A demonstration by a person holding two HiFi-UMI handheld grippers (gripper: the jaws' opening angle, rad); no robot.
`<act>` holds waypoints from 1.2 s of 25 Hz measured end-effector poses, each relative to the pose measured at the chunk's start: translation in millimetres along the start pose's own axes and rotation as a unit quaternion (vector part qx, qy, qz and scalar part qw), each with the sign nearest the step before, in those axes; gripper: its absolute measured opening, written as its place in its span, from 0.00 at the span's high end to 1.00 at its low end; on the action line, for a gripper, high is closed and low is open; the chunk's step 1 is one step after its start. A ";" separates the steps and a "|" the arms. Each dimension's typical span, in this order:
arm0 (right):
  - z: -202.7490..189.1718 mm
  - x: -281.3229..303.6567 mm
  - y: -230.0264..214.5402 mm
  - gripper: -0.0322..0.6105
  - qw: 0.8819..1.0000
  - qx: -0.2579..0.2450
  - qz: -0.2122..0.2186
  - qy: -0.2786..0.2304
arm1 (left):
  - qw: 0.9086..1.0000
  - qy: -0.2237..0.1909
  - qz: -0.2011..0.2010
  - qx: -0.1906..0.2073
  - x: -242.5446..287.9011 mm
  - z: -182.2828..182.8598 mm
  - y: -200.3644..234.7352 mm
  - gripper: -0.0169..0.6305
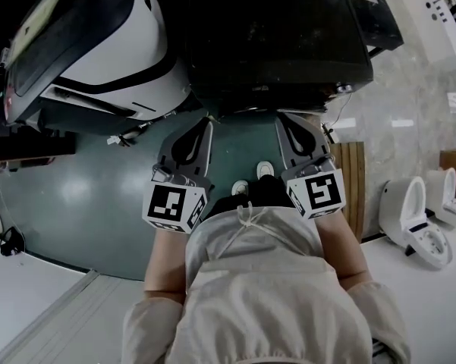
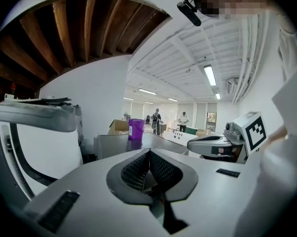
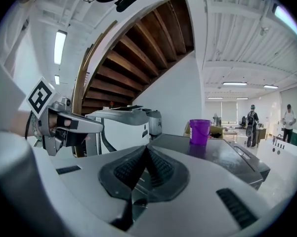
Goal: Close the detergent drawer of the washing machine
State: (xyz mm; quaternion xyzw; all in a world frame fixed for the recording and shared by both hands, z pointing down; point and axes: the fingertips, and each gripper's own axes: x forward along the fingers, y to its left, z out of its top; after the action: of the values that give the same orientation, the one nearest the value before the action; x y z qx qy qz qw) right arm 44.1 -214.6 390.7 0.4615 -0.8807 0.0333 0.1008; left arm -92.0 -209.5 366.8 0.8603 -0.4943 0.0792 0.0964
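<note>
Both left gripper [image 1: 201, 127] and right gripper [image 1: 287, 127] closed, empty, over teal floor [image 1: 99, 196] before dark washing machine [image 1: 281, 44]

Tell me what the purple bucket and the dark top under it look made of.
Purple bucket: probably plastic, from its even opaque colour and dull sheen. Dark top: hard and glossy, perhaps glass or polished plastic, since it mirrors the bucket's purple; which of those I cannot tell.

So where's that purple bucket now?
In the right gripper view the purple bucket stands on top of the dark machine, right of centre, with the white machine to its left.
</note>
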 end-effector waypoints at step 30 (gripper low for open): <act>71.1 -53.9 26.9 0.95 0.999 -0.018 -0.015 -0.046 | 0.995 -0.057 -0.037 0.070 -71.1 80.5 -18.7 0.94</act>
State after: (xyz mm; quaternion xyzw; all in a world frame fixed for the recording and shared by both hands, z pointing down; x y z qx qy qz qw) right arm 41.5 -166.5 310.9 0.4742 -0.8777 -0.0058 0.0688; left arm -108.0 -160.5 270.7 0.8856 -0.4603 0.0610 0.0101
